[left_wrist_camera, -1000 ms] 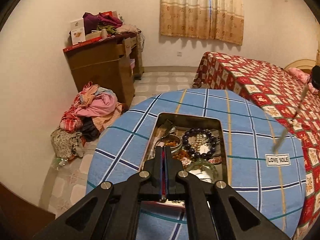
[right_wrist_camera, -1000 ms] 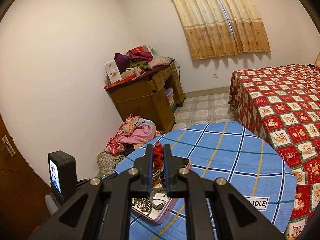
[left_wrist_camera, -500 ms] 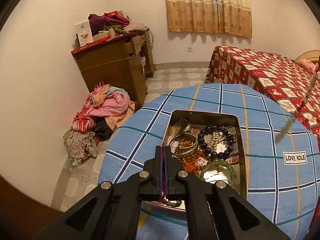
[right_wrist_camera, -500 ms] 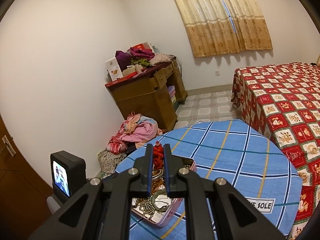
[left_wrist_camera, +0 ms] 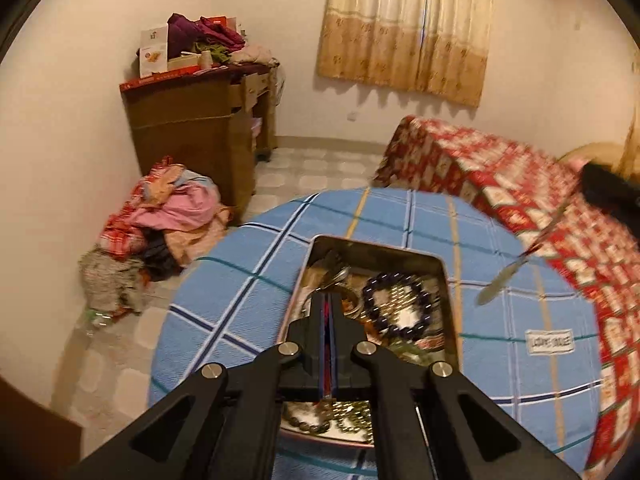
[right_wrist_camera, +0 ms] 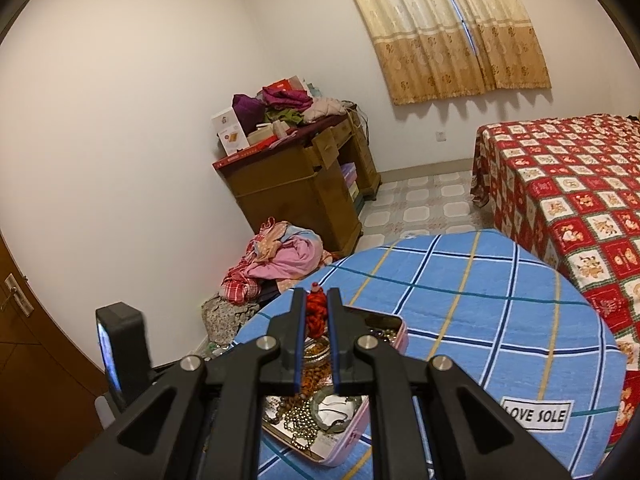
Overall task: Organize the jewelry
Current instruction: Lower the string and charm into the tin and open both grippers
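An open metal tin point(left_wrist_camera: 449, 280) full of jewelry sits on a round table with a blue checked cloth point(left_wrist_camera: 248, 304). It holds a dark purple bead bracelet point(left_wrist_camera: 398, 306), pearl strands and metal pieces. My left gripper point(left_wrist_camera: 329, 300) is shut with nothing seen between its fingers, over the tin's near left part. My right gripper point(right_wrist_camera: 317, 300) is shut on a red braided cord ornament point(right_wrist_camera: 316, 312), held above the pink-sided tin point(right_wrist_camera: 362, 424). From the left wrist view the ornament's silvery tassel point(left_wrist_camera: 500, 280) hangs over the table's right side.
A bed with a red patterned cover point(right_wrist_camera: 568, 184) stands right of the table. A wooden desk piled with clothes and boxes point(right_wrist_camera: 296, 184) and a heap of clothes on the floor point(right_wrist_camera: 276, 260) lie beyond. A "LOVE SOLE" label point(right_wrist_camera: 536, 414) marks the cloth.
The left gripper has shifted over the tin, which now sits more central under it. The right gripper keeps the red ornament and has risen slightly; the hanging tassel swings.
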Tool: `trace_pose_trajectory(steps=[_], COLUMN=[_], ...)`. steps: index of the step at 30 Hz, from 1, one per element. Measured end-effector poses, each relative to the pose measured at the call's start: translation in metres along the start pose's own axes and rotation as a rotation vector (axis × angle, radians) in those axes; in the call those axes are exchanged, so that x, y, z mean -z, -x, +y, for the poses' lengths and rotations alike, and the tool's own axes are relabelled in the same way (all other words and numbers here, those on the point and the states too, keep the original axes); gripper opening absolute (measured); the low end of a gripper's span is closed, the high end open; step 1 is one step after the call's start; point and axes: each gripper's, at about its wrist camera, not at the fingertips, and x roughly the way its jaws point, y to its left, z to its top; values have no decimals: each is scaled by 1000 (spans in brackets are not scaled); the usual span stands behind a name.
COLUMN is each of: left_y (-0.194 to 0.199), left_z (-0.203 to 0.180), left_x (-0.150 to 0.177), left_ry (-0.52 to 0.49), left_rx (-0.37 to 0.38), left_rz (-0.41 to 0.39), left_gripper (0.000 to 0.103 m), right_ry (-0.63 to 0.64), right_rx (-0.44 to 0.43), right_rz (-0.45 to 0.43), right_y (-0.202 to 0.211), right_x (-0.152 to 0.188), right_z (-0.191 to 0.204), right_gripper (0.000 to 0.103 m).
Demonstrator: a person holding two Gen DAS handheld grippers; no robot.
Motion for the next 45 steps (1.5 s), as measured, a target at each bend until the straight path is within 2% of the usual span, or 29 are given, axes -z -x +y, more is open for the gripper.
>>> trace_pose_trajectory(steps=[5, 11, 17, 31, 45], left_y=[-9, -23, -34, -67, -72], left_z=[4, -7, -9, -16, -14], left_x=[-1, 0, 3, 14, 21], left_ry=[44, 26, 8, -66, -113], left_rx=[66, 113, 127, -45, -137], left_rz=[-6, 6, 6, 109, 114], left_gripper=[0, 0, 0, 0, 0], right_ry=[-22, -53, -63, -57, -38], right_rx=[-21, -37, -39, 22, 72], right_rz=[35, 67, 91, 147, 220], right_y=[-21, -42, -56, -86, -109], right_x=[5, 10, 16, 30, 46], right_z=[-7, -16, -24, -33, -40], right_gripper=[12, 12, 12, 12, 12])
